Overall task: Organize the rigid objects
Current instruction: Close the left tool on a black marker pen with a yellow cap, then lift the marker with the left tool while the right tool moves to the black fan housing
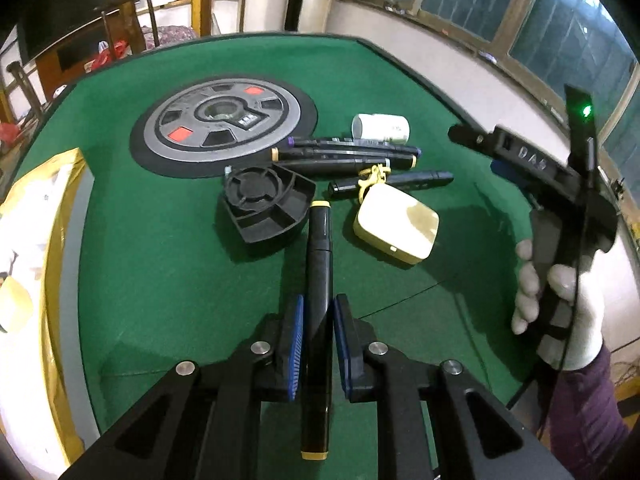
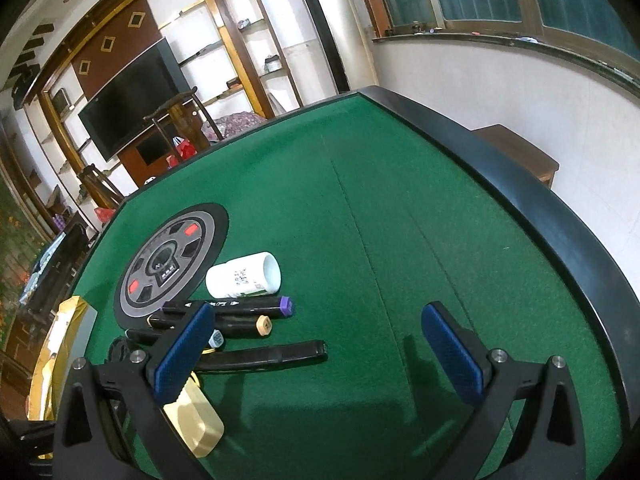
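Note:
My left gripper point(image 1: 318, 308) is shut on a black marker with yellow caps point(image 1: 319, 264), held lengthwise between the blue pads above the green table. Ahead lie a black holder point(image 1: 266, 208), a pale yellow case point(image 1: 396, 226) with a yellow clasp, several more black markers point(image 1: 344, 154) and a white bottle point(image 1: 380, 127) on its side. In the left wrist view a white-gloved hand carries the right gripper point(image 1: 464, 134) at the right. In its own view the right gripper point(image 2: 316, 356) stands open over bare felt, with the markers point(image 2: 224, 312), bottle point(image 2: 244, 274) and case point(image 2: 196, 426) to its left.
A round grey and black disc point(image 1: 224, 124) with red patches is set in the table's middle. A gold and white packet point(image 1: 36, 248) lies at the left edge. The table has a raised black rim point(image 2: 540, 208). Open felt spreads to the right of the objects.

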Motion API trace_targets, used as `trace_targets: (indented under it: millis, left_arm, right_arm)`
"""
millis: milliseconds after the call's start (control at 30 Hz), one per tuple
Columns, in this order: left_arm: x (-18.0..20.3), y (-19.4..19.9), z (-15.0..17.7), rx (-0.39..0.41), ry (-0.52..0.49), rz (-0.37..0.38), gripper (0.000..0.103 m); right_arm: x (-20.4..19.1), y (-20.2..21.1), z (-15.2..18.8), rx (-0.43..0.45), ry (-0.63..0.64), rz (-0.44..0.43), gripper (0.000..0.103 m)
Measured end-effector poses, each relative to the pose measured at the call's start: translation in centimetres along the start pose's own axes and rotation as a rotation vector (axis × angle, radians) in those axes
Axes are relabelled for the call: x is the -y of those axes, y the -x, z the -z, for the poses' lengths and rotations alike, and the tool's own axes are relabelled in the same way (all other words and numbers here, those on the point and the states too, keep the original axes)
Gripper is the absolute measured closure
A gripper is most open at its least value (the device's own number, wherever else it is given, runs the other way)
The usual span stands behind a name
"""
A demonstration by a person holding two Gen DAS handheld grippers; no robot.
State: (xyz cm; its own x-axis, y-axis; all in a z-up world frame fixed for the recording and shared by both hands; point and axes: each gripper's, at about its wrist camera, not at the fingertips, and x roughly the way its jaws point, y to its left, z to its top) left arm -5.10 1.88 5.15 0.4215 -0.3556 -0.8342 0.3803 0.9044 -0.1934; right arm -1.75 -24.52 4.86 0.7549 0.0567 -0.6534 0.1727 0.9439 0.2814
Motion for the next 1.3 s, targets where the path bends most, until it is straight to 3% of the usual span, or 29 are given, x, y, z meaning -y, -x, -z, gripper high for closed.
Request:
trace_targets:
  millis: [167, 233, 300, 600, 800, 1000, 1233, 1300]
  left_arm:
    - [-1.1, 0.8, 0.3, 0.031, 0.019, -0.011, 0.085]
    - [-1.2, 0.9, 0.6, 0.034, 0.007, -0.038, 0.062]
    - [-1.2, 0.8, 0.8, 0.037, -0.006, -0.05, 0.054]
    - [0.5, -2.0, 1.1, -0.008, -0.038, -0.071, 0.053]
    - [0.1, -1.6, 2.0, 0.038, -0.027, -0.065, 0.051]
    - [-0.2, -1.8, 1.7, 0.042, -0.021, -0.03, 0.033]
    - [1.7, -3.3, 0.9, 0.045, -0.1, -0.145, 0.032]
    - [2.2, -3.6, 0.6, 0.049, -0.112, -0.144, 0.035]
  right_arm:
    - [0.0, -0.3, 0.0, -0.004, 0.009, 0.018, 0.0]
    - [-0.1, -0.3, 0.0, -0.003, 0.011, 0.022, 0.0]
    - [-0.1, -0.4, 0.0, -0.008, 0.014, 0.023, 0.0]
    - [0.0, -0.4, 0.1, -0.014, 0.015, 0.03, 0.0]
    - [0.5, -0.5, 0.1, -0.023, -0.002, 0.024, 0.0]
    - [0.7, -0.5, 0.1, -0.026, -0.005, 0.021, 0.0]
    - [0.8, -0.4, 0.1, -0.027, -0.011, 0.026, 0.0]
    - [0.8, -0.4, 0.1, -0.028, -0.009, 0.029, 0.0]
